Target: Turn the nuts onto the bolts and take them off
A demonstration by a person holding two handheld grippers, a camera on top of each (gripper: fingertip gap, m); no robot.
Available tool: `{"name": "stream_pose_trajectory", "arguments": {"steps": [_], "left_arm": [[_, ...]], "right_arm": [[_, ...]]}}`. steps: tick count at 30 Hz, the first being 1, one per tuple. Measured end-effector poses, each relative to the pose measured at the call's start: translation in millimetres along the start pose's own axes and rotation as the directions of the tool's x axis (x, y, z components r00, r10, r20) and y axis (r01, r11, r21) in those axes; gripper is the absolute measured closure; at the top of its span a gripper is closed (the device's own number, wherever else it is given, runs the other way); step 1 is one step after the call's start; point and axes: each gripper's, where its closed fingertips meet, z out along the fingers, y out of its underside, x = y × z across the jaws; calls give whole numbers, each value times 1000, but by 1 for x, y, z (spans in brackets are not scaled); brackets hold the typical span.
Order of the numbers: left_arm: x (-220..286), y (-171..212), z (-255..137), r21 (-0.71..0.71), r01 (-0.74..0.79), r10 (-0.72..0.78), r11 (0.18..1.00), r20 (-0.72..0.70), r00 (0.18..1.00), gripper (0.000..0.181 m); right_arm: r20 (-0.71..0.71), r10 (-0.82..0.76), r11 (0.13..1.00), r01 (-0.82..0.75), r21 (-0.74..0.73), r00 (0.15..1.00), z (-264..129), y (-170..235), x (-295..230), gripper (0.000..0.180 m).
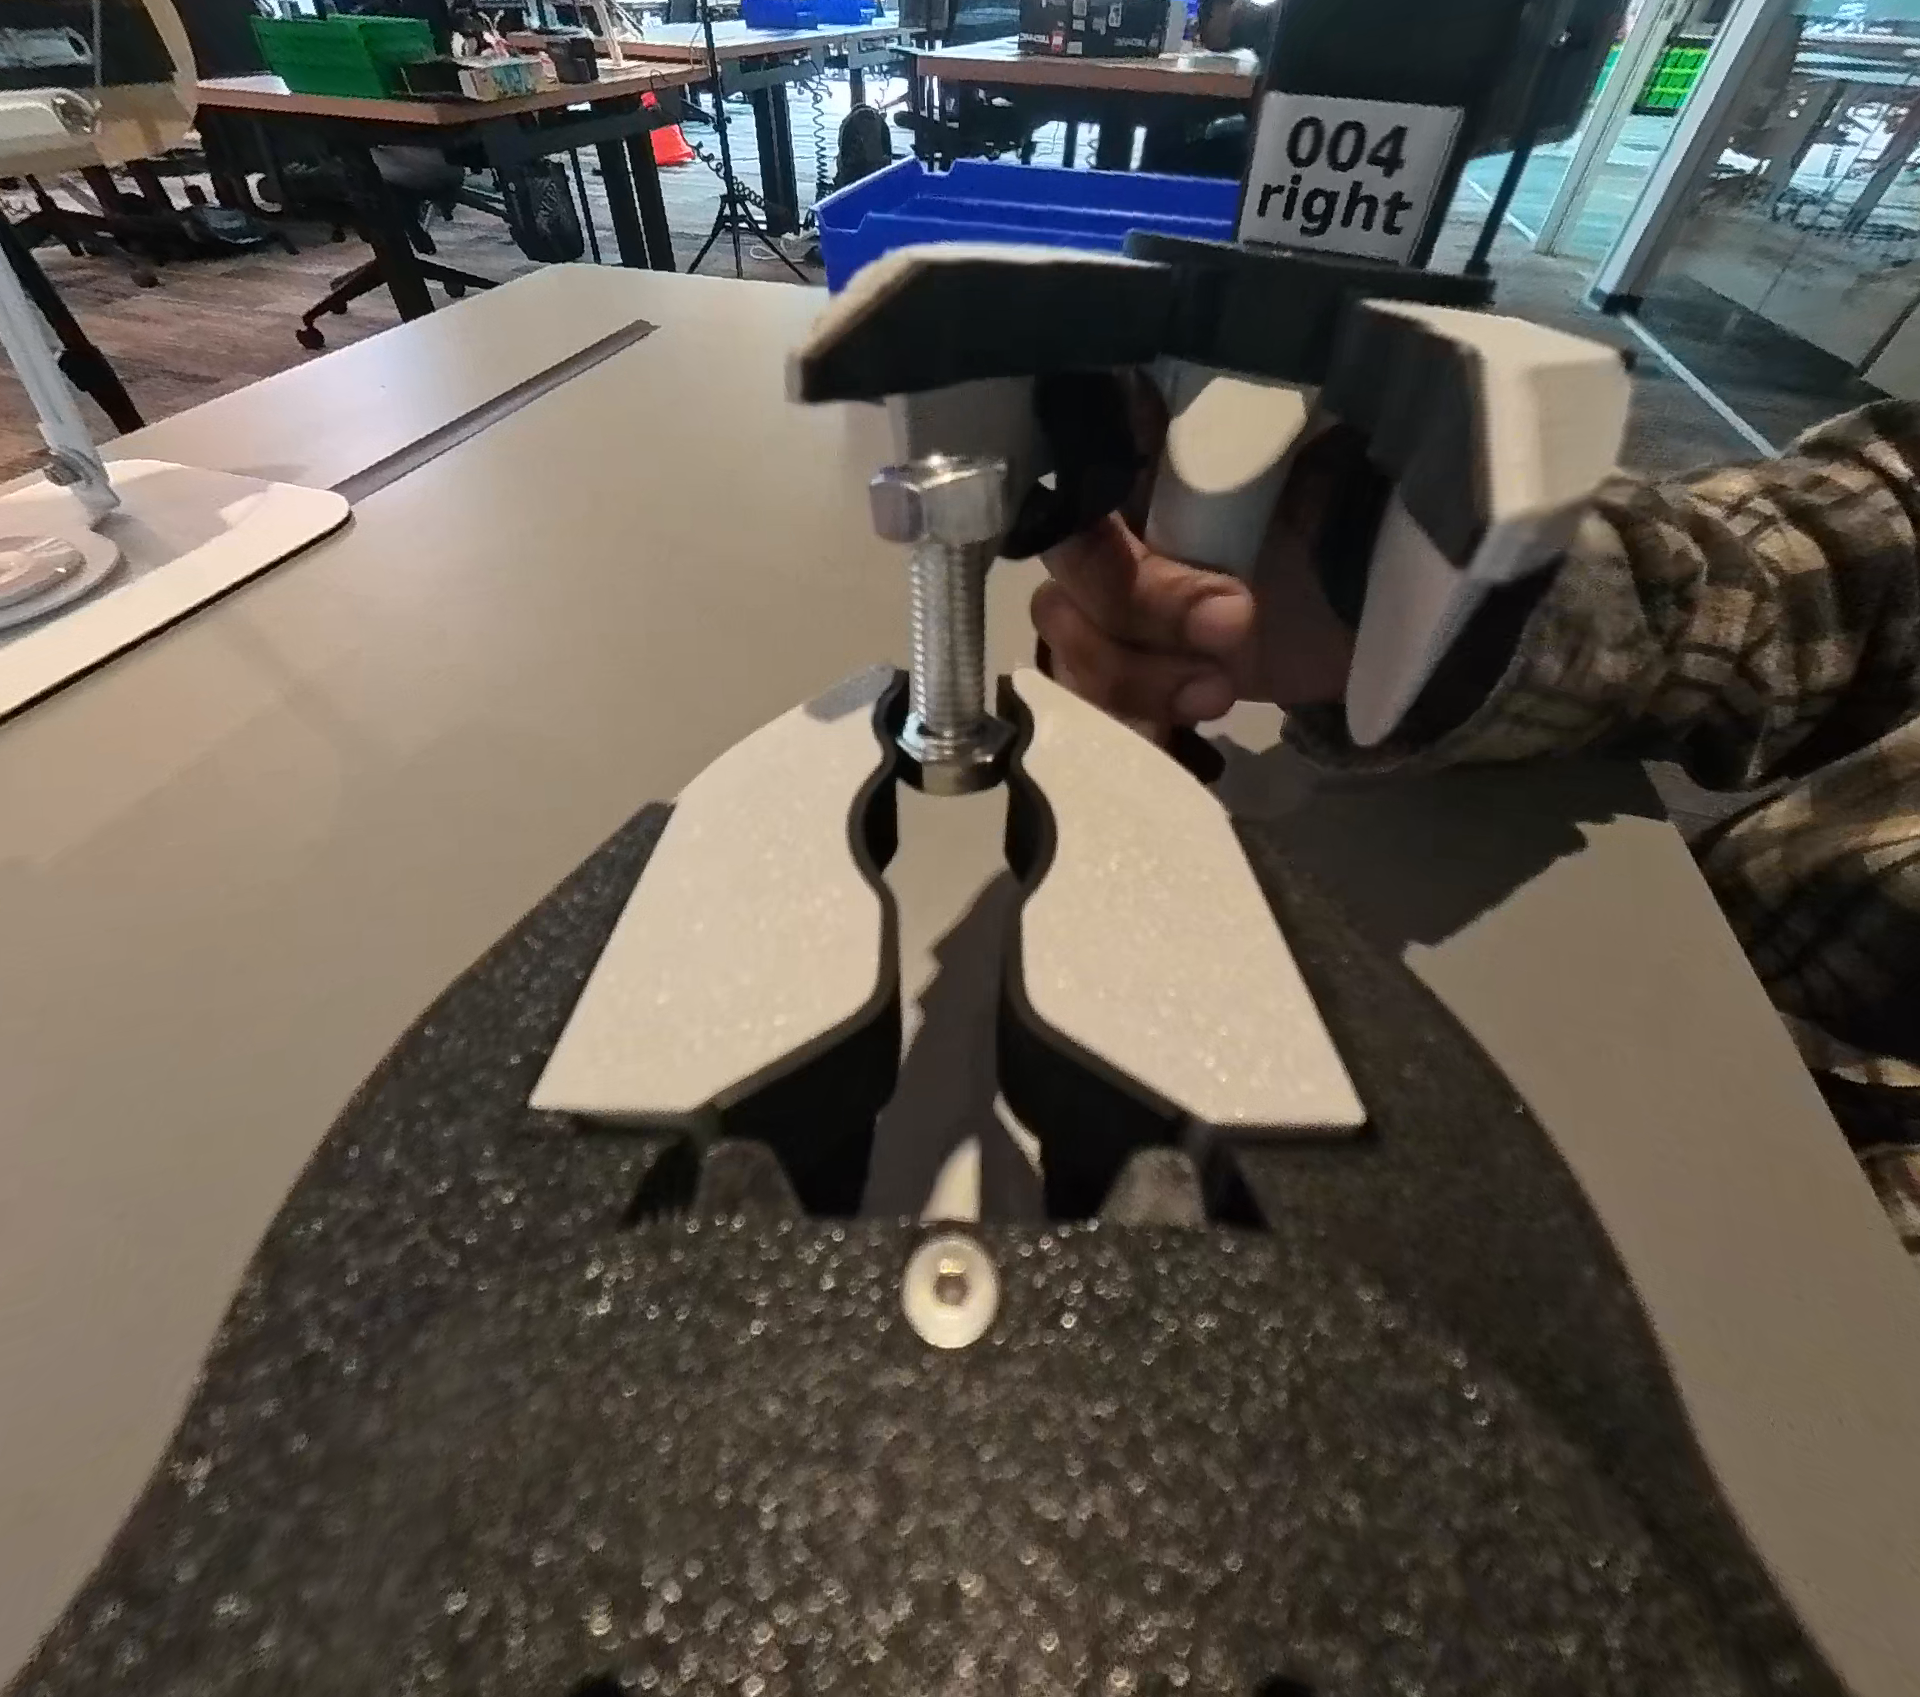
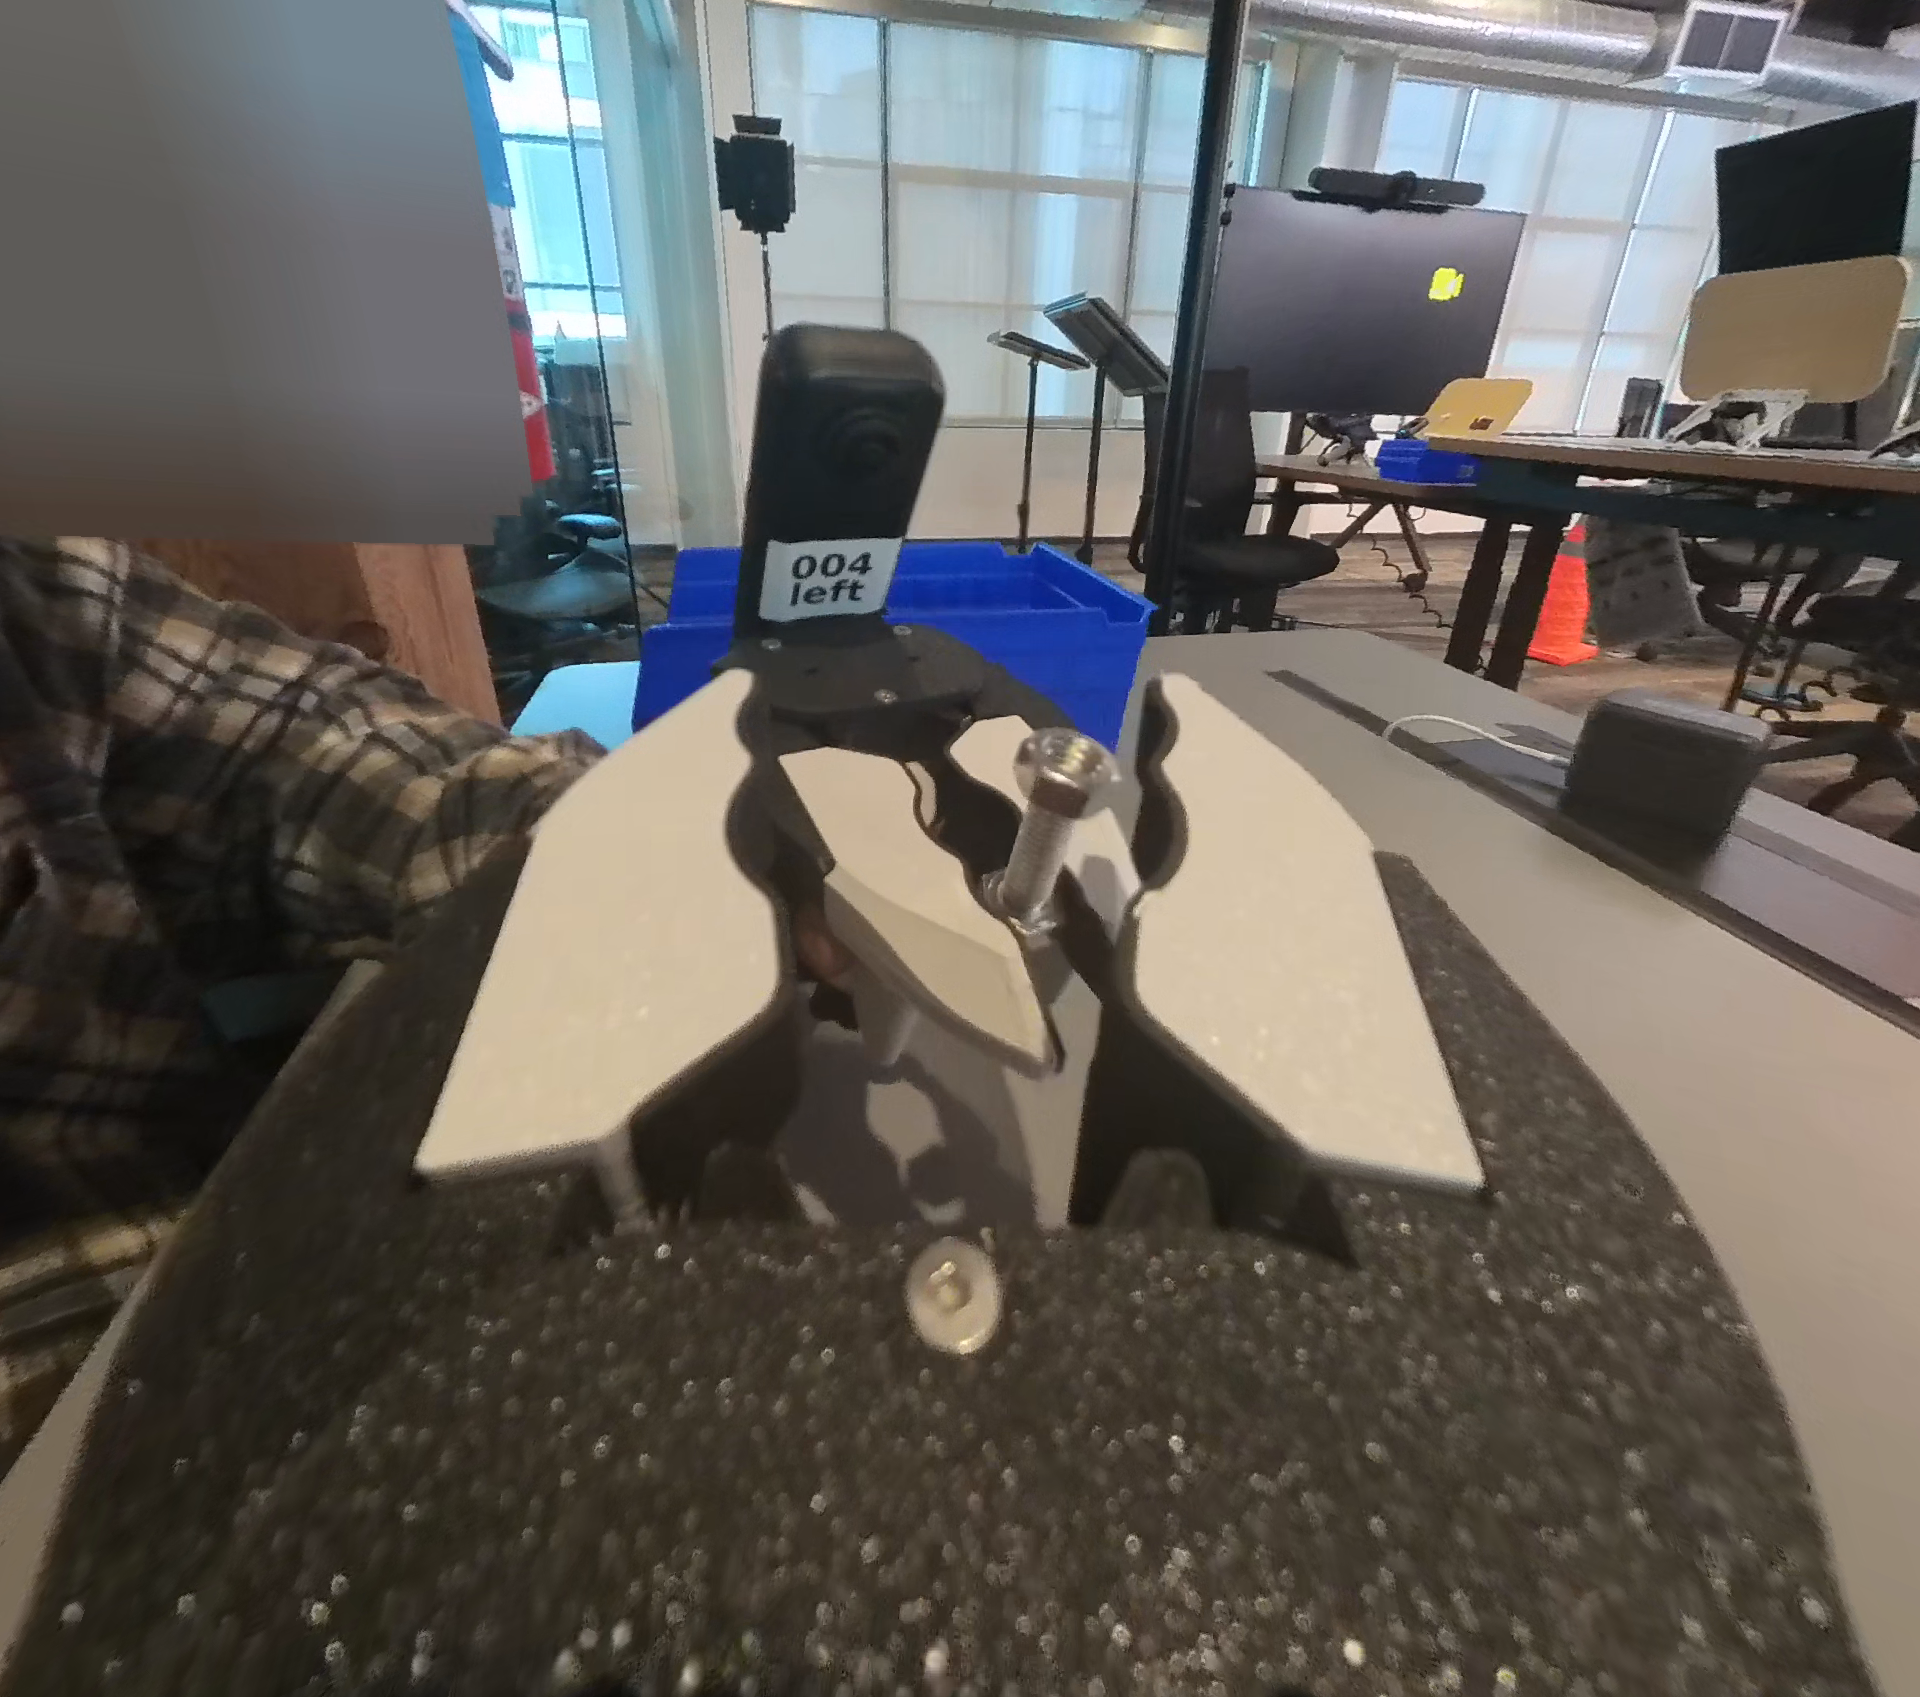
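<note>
Gripping the nut [image 1: 951, 748] at its tips, the left gripper [image 1: 951, 712] is clamped on it just above the grey table [image 1: 416, 712]. From the nut the bolt [image 1: 940, 598] rises, long axis near vertical in the left wrist view, hex head uppermost. In the right wrist view the same bolt [image 2: 1044, 826] stands between the spread fingers of the right gripper [image 2: 940, 702], which hold nothing and are nearer its head. Judged next: closing on the head. Beyond, a hand [image 1: 1164, 639] grips the right tool's handle, then a blue bin [image 1: 1039, 213]. Hidden: the thread engagement inside the nut; whether the right fingers touch the head cannot be told.
</note>
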Motion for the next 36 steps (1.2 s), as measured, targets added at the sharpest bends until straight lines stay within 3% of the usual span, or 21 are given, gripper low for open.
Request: {"name": "stream_pose_trajectory", "arguments": {"steps": [8,36], "left_arm": [[6,-3,1,13,-19,19,1000,-25,1000,166],[0,-3,-2,17,15,-15,1000,-7,1000,166]], "right_arm": [[73,127,992,-128,6,989,3,5,-3,101],[31,58,996,-56,-62,998,-3,10,-1,98]]}}
